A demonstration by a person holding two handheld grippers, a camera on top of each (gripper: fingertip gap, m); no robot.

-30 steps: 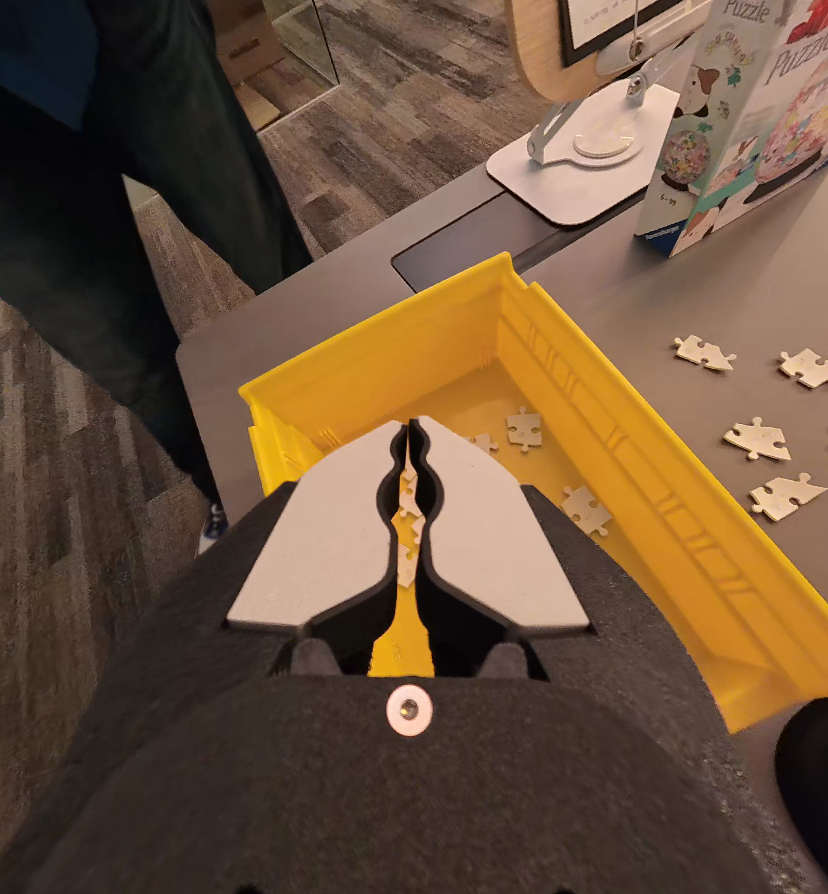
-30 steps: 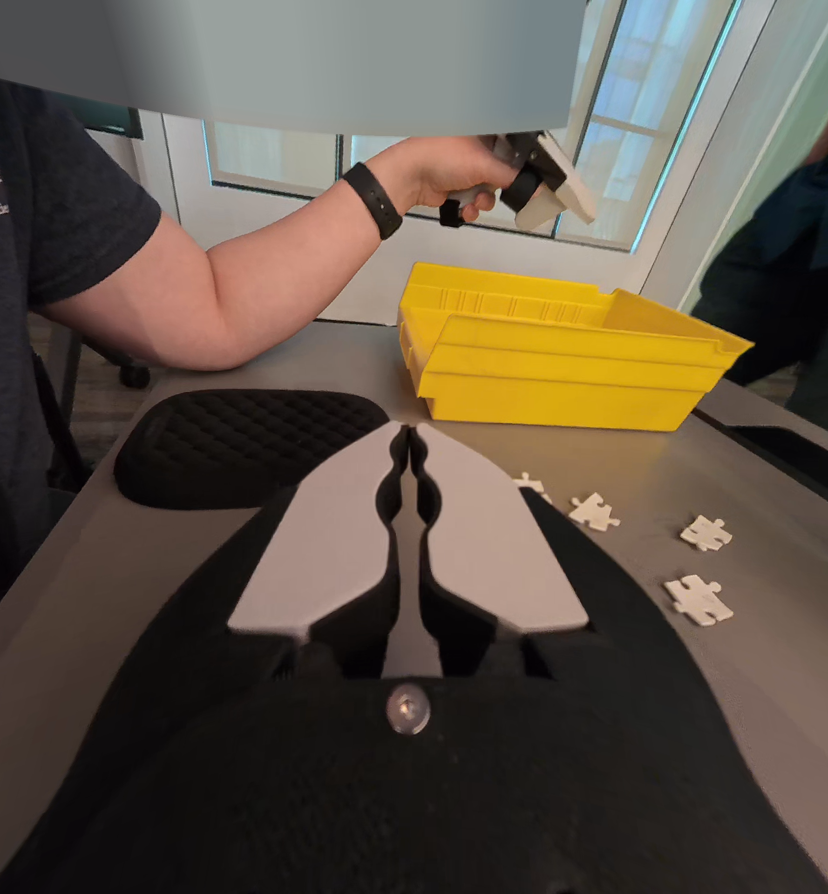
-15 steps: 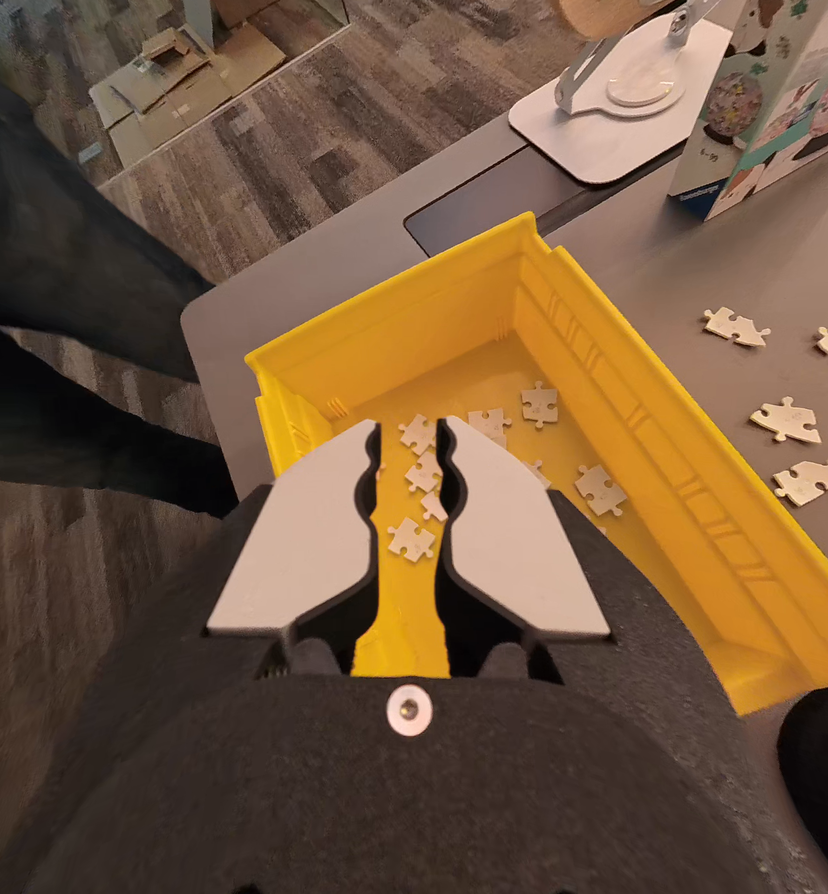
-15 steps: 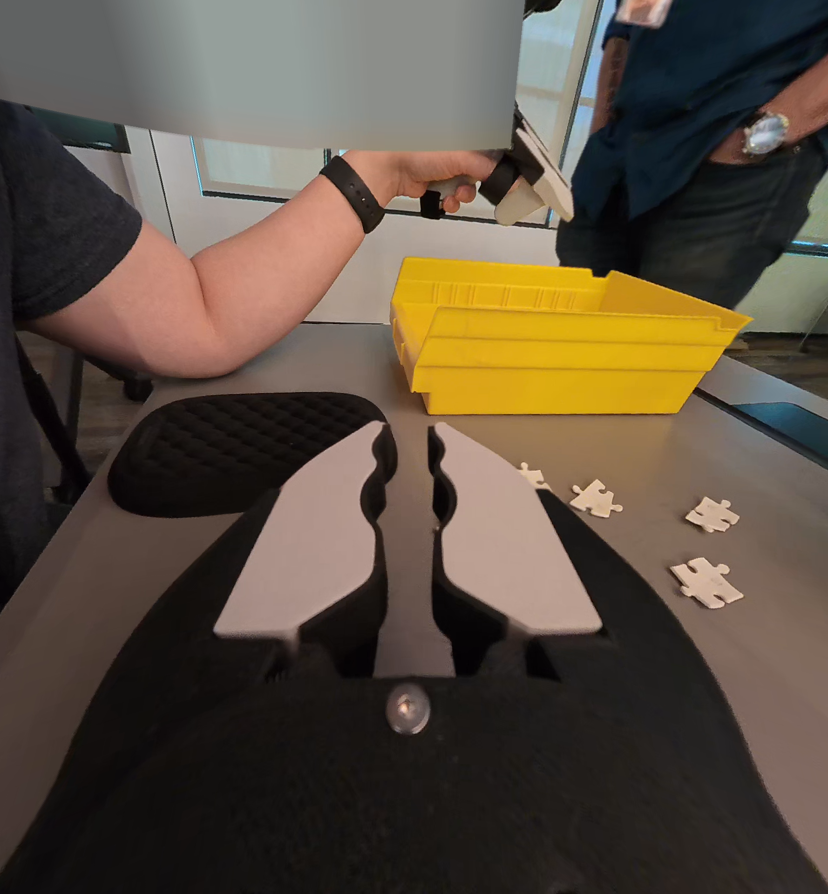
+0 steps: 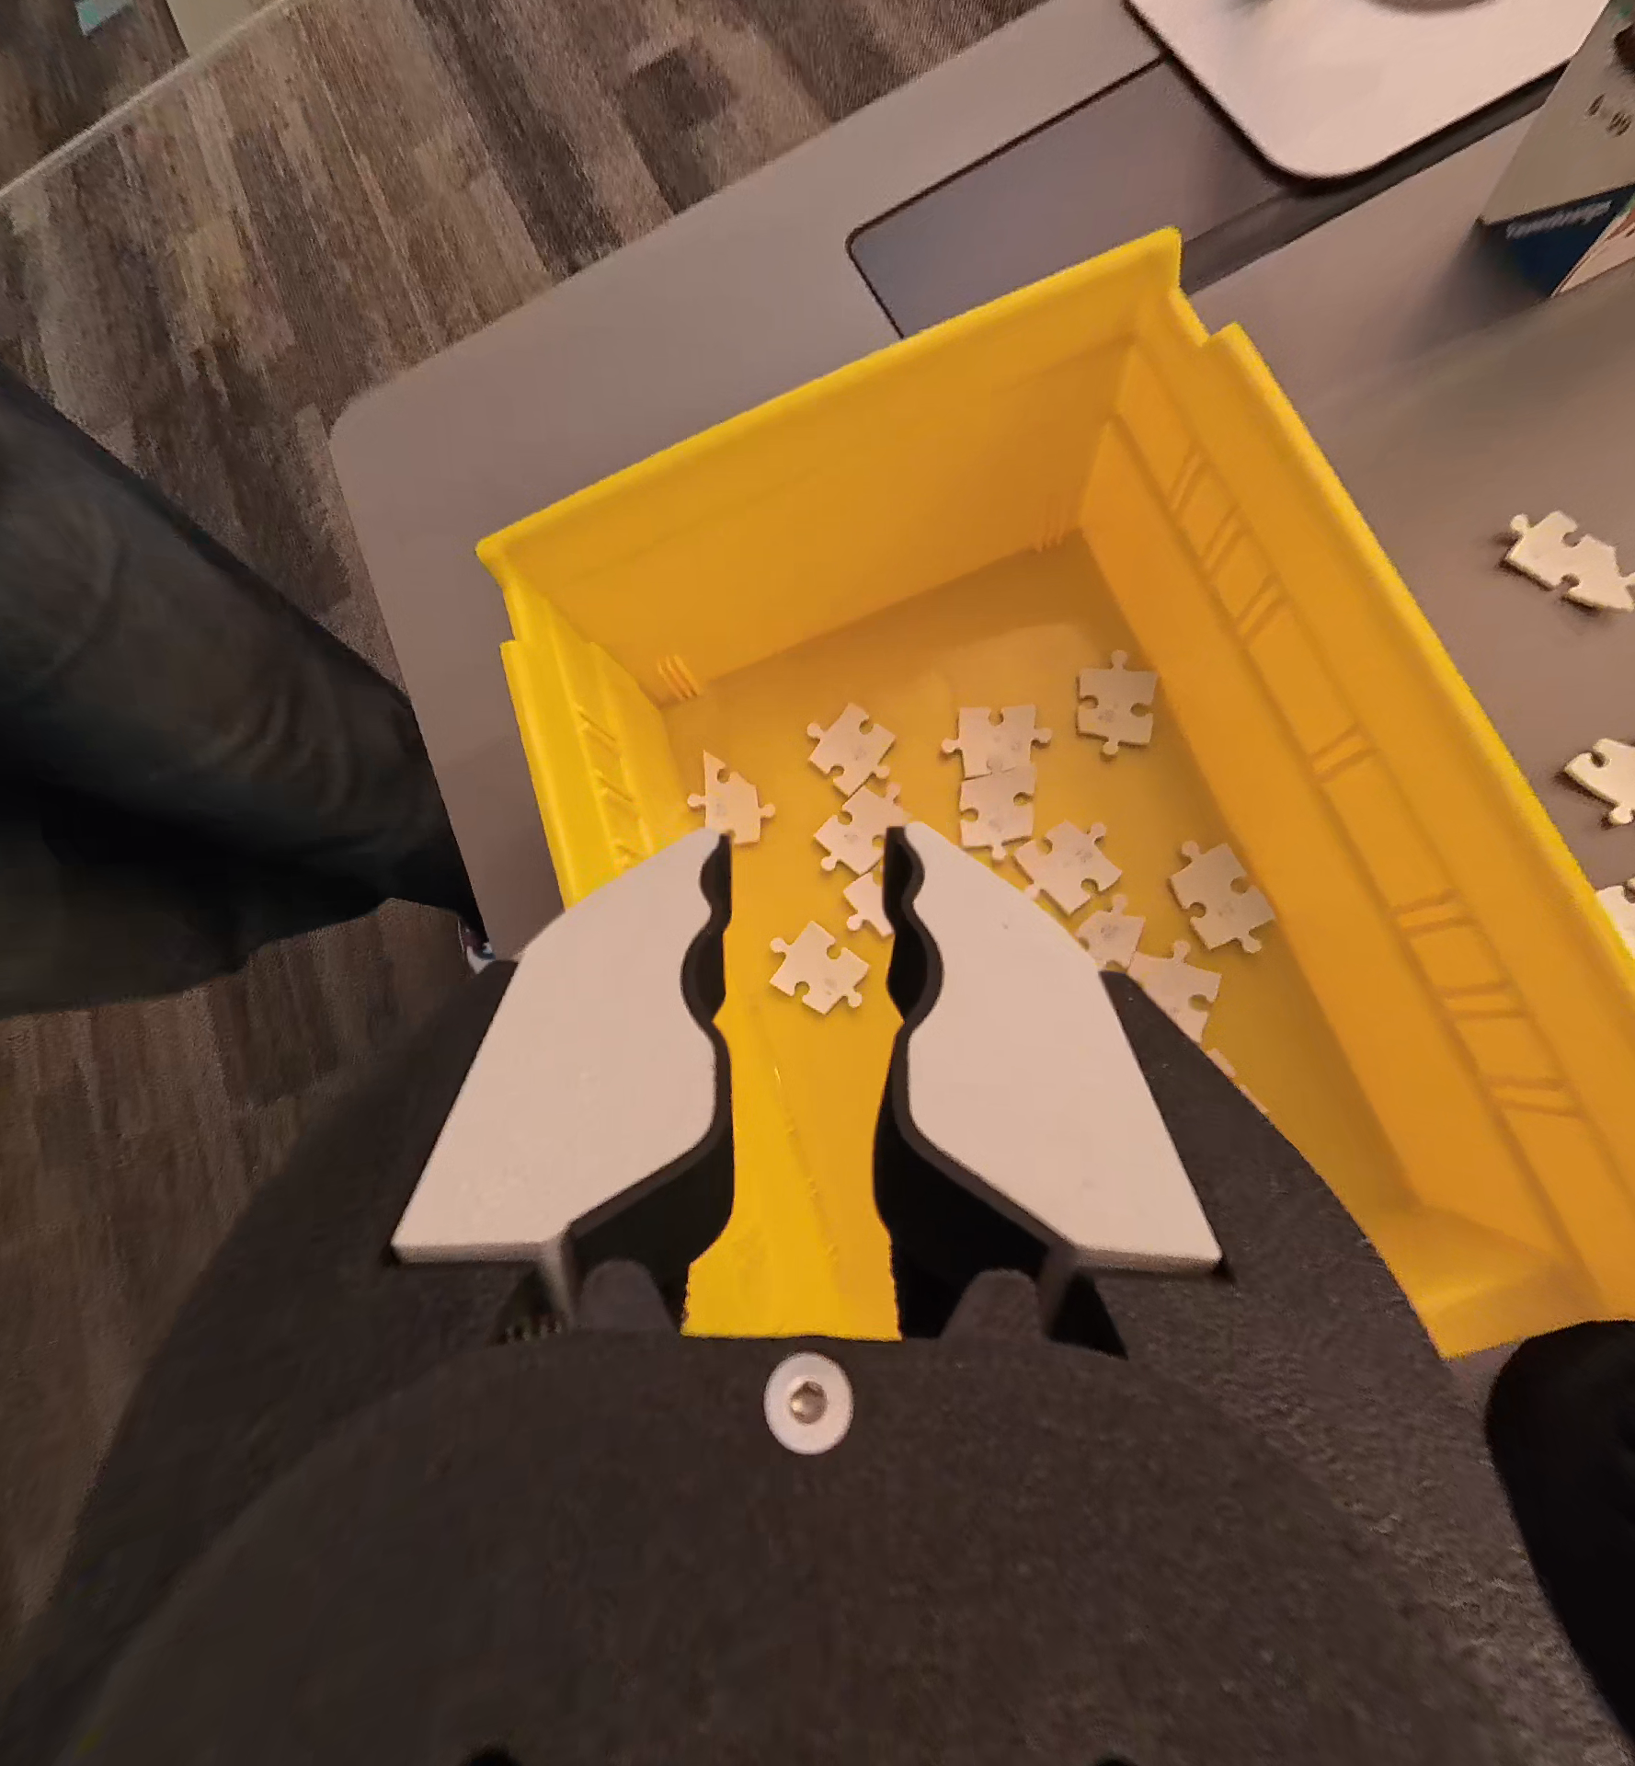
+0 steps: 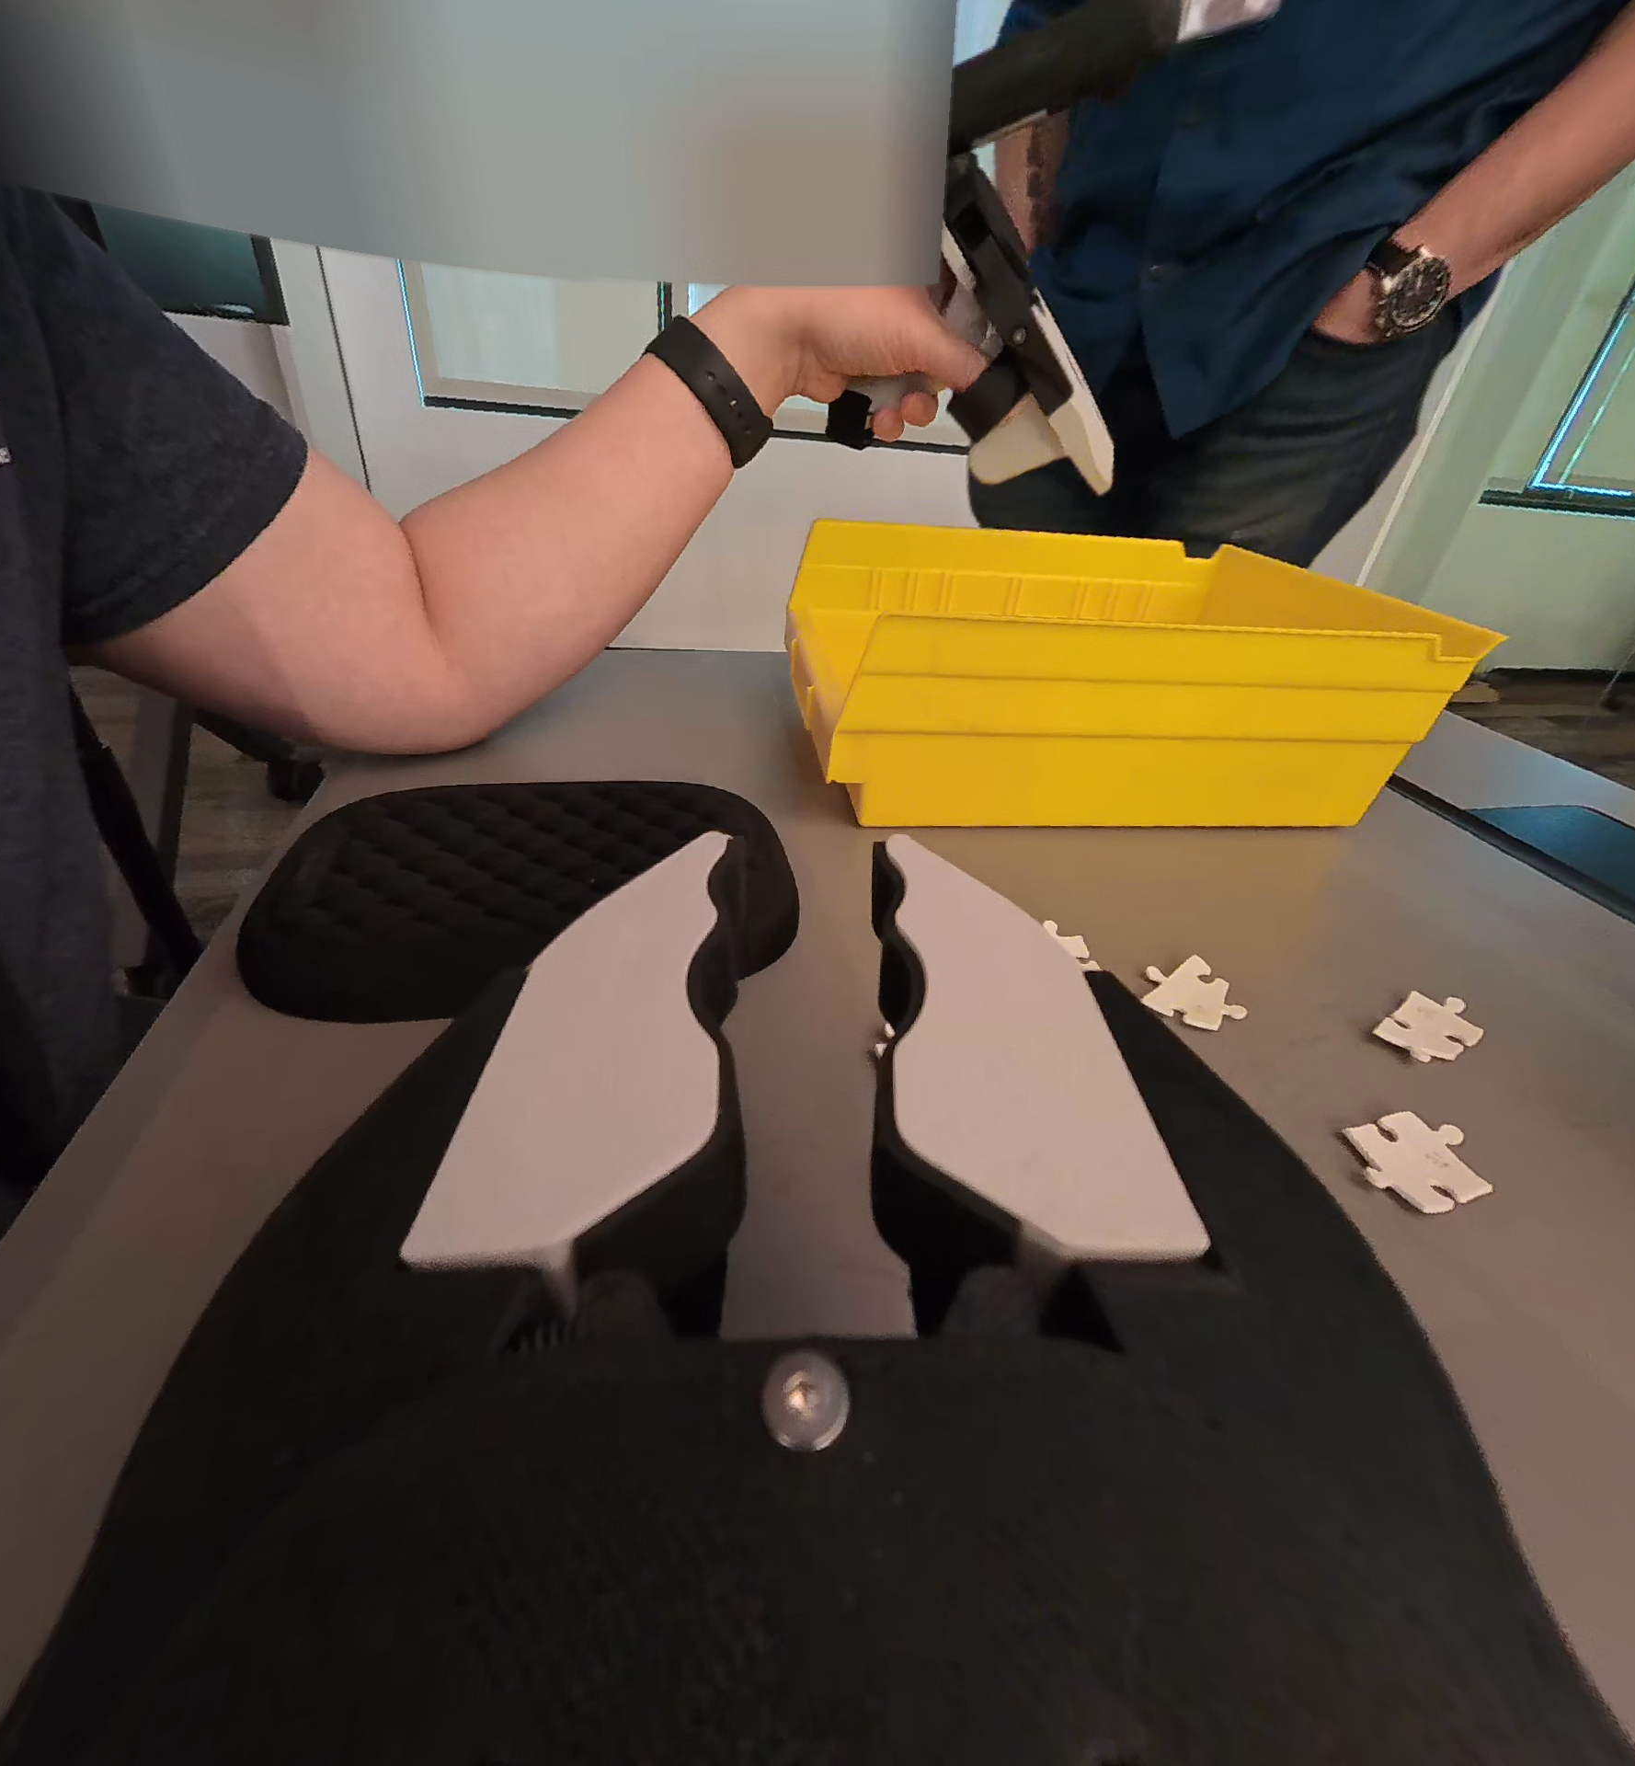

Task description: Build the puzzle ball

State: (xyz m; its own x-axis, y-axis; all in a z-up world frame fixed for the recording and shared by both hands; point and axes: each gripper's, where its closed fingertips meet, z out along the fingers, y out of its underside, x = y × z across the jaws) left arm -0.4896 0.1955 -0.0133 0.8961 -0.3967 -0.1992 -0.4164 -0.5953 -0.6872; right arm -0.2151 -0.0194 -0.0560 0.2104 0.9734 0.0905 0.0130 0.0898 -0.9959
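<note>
A yellow bin (image 5: pixel 795 497) on the grey table holds several loose white puzzle pieces (image 5: pixel 995 741) lying blank side up. My left gripper (image 5: pixel 804 836) is open and empty, held above the bin's near left corner and pointing down into it. It also shows in the right wrist view (image 6: pixel 1072 449) above the bin (image 6: pixel 1110 764). My right gripper (image 6: pixel 804 846) is open and empty, low over the table in front of the bin. Several more pieces (image 6: pixel 1416 1161) lie on the table to its right.
A black quilted pad (image 6: pixel 470 879) lies on the table left of my right gripper. A puzzle box (image 5: pixel 1607 201) and a white stand base (image 5: pixel 1349 86) sit at the table's far end. A person in dark clothes (image 6: pixel 1272 268) stands behind the bin. The left gripper's tips are roughly 35 centimetres from the right gripper's.
Both grippers have opened from shut. My left gripper has tilted down and moved closer over the bin, so more pieces inside show. A person has come into view behind the bin.
</note>
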